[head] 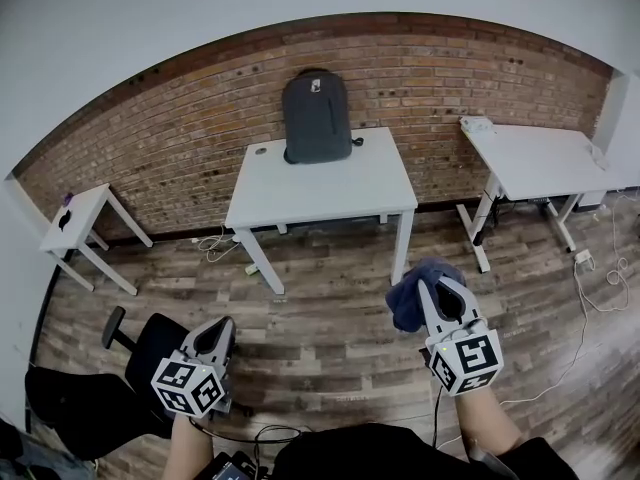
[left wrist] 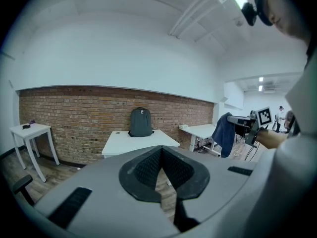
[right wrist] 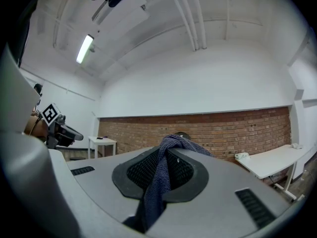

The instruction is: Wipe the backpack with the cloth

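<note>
Clearly approach step: we stand well short of tabletop [head: 330, 188]; backpack [head: 316, 116] upright at its far edge; right tool [head: 440, 292] pinches cloth [head: 408, 303]; left tool [head: 214, 338] pressed together, empty; next, we close in, lay cloth on backpack.

Bright, even ceiling-tube light [right wrist: 85, 48]; heavy fisheye warp at edges, sharp.

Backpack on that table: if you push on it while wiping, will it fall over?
Probably not backwards: the backpack stands upright and seems to lean on the brick wall. A sideways push might topple it, since nothing visible braces its sides. Its fabric looks soft, so it would likely dent.
</note>
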`<control>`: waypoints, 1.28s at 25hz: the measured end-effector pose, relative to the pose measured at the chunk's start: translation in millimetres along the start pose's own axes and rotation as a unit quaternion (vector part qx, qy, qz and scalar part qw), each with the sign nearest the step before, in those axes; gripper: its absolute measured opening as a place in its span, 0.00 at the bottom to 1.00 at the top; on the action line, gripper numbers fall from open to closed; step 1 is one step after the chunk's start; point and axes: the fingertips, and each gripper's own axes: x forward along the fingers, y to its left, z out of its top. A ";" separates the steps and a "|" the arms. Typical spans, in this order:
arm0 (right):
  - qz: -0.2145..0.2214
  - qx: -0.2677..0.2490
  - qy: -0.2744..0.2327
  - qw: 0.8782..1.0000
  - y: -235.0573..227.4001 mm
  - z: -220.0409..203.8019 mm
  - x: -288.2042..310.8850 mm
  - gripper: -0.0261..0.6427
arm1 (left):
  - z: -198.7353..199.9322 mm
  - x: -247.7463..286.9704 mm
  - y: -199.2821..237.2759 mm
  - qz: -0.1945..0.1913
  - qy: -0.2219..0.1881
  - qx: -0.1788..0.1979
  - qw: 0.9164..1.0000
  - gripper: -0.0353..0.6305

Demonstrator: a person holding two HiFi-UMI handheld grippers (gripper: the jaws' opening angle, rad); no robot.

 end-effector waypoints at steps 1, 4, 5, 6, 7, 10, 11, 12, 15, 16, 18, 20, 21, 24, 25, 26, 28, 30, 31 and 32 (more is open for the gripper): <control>0.000 -0.002 0.000 1.000 4.2 1.6 2.6 0.09 | -0.3 -0.9 5.4 0.000 -0.002 -0.003 1.000 0.05; -0.001 -0.003 -0.003 1.000 16.8 7.3 10.4 0.09 | -0.5 -3.4 25.8 0.002 -0.008 -0.012 1.000 0.05; -0.001 -0.002 -0.006 1.000 20.9 8.7 12.5 0.09 | -0.4 -3.1 32.2 0.002 -0.010 -0.013 1.000 0.05; -0.001 -0.001 -0.008 1.000 24.9 9.5 14.1 0.09 | -0.5 -2.6 37.3 0.001 -0.011 -0.014 1.000 0.05; 0.000 0.000 -0.010 1.000 28.9 9.9 15.2 0.09 | -0.6 -1.9 41.3 -0.002 -0.013 -0.015 1.000 0.05; 0.002 0.004 -0.021 1.000 39.4 12.5 18.2 0.09 | 0.2 0.0 49.6 -0.012 -0.017 -0.013 1.000 0.05; 0.000 0.005 -0.024 1.000 41.9 14.2 19.1 0.09 | 0.3 1.0 51.9 -0.015 -0.017 -0.011 1.000 0.05; -0.002 0.006 -0.027 1.000 44.1 15.7 19.8 0.09 | 0.0 2.0 54.1 -0.017 -0.016 -0.007 1.000 0.05; -0.004 0.008 -0.030 1.000 51.5 17.6 22.7 0.09 | 2.5 2.8 60.9 -0.017 -0.017 0.008 1.000 0.05; -0.003 0.008 -0.030 1.000 54.5 17.6 24.0 0.09 | 5.3 2.0 63.2 -0.014 -0.021 0.013 1.000 0.05; -0.002 0.008 -0.026 1.000 59.8 16.4 26.1 0.09 | 11.4 -0.5 67.3 -0.006 -0.032 0.024 0.999 0.05; -0.007 0.008 -0.021 1.000 63.1 14.2 27.9 0.09 | 14.9 -2.2 71.0 -0.003 -0.037 0.034 0.999 0.05; -0.010 0.008 -0.018 1.000 64.5 13.2 28.8 0.09 | 15.2 -2.6 73.2 -0.002 -0.037 0.036 0.999 0.05; -0.009 0.011 -0.011 1.000 70.5 10.6 30.3 0.09 | 11.2 -5.5 80.4 0.005 -0.031 0.034 0.999 0.05; -0.008 0.013 -0.010 1.000 72.1 10.2 30.3 0.09 | 9.2 -6.5 82.5 0.010 -0.028 0.034 0.999 0.05; -0.008 0.015 -0.010 1.000 73.1 10.2 30.0 0.09 | 7.3 -7.1 84.0 0.014 -0.024 0.035 0.999 0.05; -0.012 0.015 -0.008 1.000 73.4 10.6 29.2 0.09 | 5.0 -7.2 84.4 0.018 -0.017 0.040 0.999 0.05; -0.014 0.013 -0.008 1.000 74.2 12.0 29.0 0.09 | 5.2 -7.7 83.3 0.016 -0.013 0.042 0.999 0.05; -0.014 0.012 -0.008 1.000 75.4 12.9 29.0 0.09 | 5.7 -8.8 83.0 0.015 -0.013 0.044 0.999 0.05; -0.013 0.013 -0.009 1.000 77.0 13.5 28.8 0.09 | 6.2 -10.6 83.0 0.015 -0.014 0.045 0.999 0.05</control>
